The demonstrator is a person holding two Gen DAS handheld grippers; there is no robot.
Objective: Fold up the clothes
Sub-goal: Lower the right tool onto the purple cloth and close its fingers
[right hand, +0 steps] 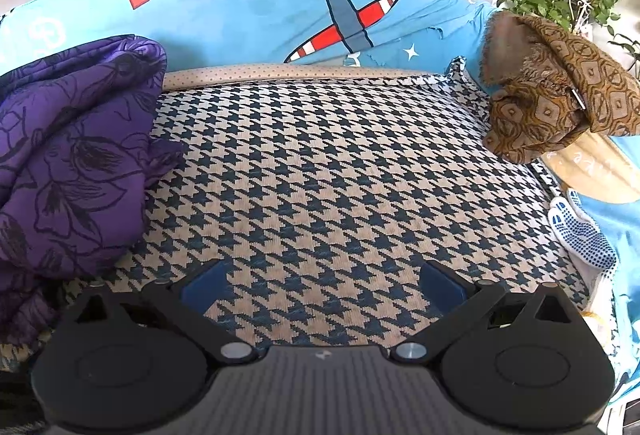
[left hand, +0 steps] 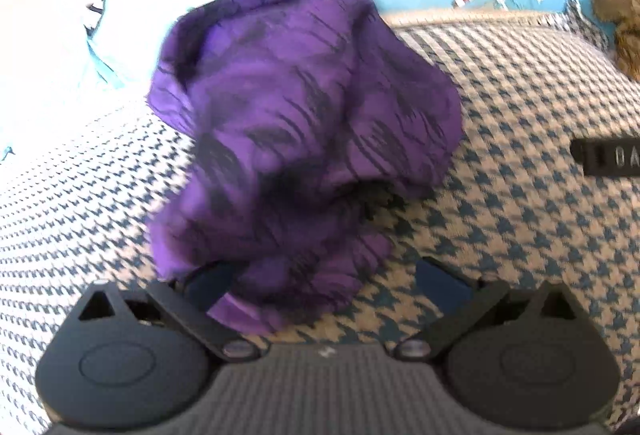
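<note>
Left wrist view shows the purple garment [left hand: 296, 139] bunched and blurred on the houndstooth cushion [left hand: 520, 123], its lower edge draped over one finger of the left gripper [left hand: 328, 283], whose jaws are spread wide and clamp nothing. Seen from the right wrist, the same cloth lies heaped at the left, and the right gripper [right hand: 322, 285] gapes empty over bare cushion. A brown patterned cloth [right hand: 560, 91] sits far right against the blue aeroplane-print cover [right hand: 248, 11].
</note>
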